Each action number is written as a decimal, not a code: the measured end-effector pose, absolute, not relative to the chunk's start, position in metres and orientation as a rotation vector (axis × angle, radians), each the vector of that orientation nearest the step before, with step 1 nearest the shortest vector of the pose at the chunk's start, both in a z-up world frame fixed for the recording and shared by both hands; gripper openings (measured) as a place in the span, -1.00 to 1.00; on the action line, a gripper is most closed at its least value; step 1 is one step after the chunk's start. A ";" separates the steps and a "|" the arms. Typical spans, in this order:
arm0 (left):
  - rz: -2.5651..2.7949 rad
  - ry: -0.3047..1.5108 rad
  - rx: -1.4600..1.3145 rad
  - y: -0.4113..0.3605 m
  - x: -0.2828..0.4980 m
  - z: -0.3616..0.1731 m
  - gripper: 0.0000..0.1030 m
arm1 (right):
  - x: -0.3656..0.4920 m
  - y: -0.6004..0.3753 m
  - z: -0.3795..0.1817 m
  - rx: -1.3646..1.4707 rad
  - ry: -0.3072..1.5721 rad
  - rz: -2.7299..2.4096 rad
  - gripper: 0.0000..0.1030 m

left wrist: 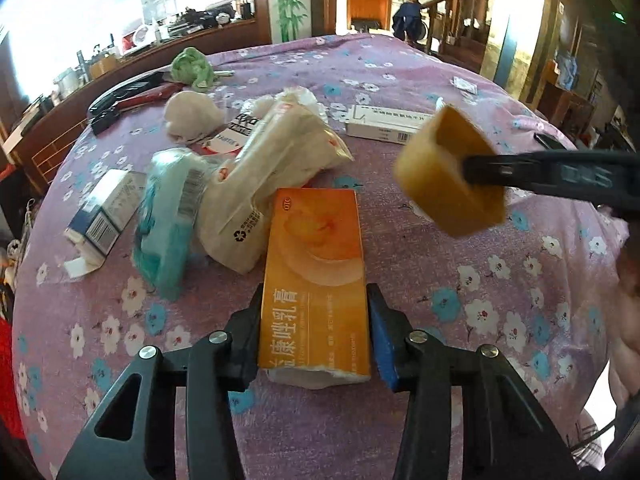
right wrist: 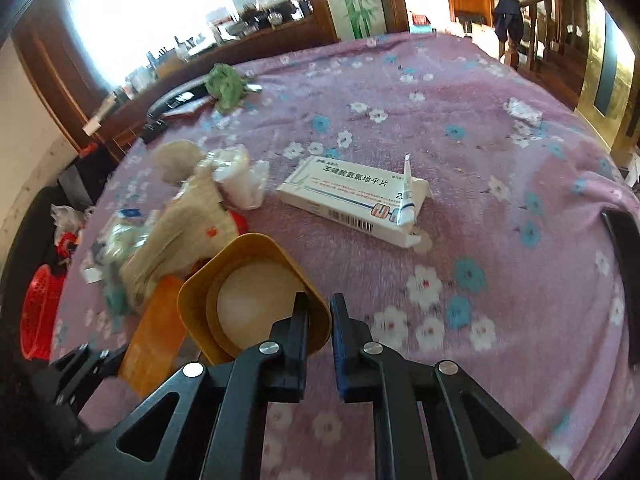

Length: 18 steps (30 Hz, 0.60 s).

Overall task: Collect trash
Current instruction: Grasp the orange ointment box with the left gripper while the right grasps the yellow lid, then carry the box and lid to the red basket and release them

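Observation:
My left gripper [left wrist: 314, 312] is shut on an orange medicine box [left wrist: 316, 276], held low over the purple flowered tablecloth [left wrist: 480, 288]. My right gripper [right wrist: 319, 312] is shut on the rim of a small yellow bin [right wrist: 248, 292], carried above the table; the bin also shows in the left wrist view [left wrist: 448, 176], tilted, to the right of the orange box. Loose trash lies on the table: a white plastic bag [left wrist: 264, 184], a teal packet [left wrist: 168, 216], a blue-white carton [left wrist: 100, 212], white tissue [left wrist: 192, 114] and green crumpled paper [left wrist: 190, 66].
A white medicine box [right wrist: 352, 196] with a small tube [right wrist: 406, 192] on it lies mid-table. A black and red tool [left wrist: 132, 98] lies at the far left edge. A red basket [right wrist: 40, 312] stands on the floor left of the table. A black strap [right wrist: 628, 264] lies at the right.

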<state>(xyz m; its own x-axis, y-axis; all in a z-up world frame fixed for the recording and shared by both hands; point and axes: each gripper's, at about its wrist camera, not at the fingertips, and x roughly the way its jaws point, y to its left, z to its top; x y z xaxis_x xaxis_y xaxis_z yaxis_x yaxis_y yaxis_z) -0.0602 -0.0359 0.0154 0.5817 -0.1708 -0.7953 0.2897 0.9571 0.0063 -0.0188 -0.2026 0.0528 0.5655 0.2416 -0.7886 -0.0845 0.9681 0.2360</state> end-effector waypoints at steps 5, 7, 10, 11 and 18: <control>-0.250 0.822 0.091 -0.019 -0.093 0.029 -0.14 | -0.056 -0.202 0.074 0.179 0.853 0.190 -0.78; -0.227 0.784 0.072 -0.010 -0.107 0.037 -0.14 | -0.068 -0.198 0.081 0.180 0.830 0.206 -0.78; -0.190 0.729 0.051 0.001 -0.127 0.049 -0.14 | -0.084 -0.185 0.089 0.170 0.800 0.246 -0.78; -0.170 0.707 0.049 0.005 -0.133 0.053 -0.14 | -0.089 -0.180 0.090 0.162 0.796 0.258 -0.78; -0.038 0.569 0.070 0.023 -0.170 0.082 -0.13 | -0.116 -0.155 0.104 0.130 0.745 0.308 -0.78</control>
<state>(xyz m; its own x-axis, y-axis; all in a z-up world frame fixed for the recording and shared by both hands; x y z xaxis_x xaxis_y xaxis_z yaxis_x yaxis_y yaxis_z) -0.1702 0.0227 0.0818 0.8416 -0.0167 -0.5398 0.0555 0.9969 0.0558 -0.1158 -0.1545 0.1037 0.6926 0.3205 -0.6462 -0.2287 0.9472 0.2248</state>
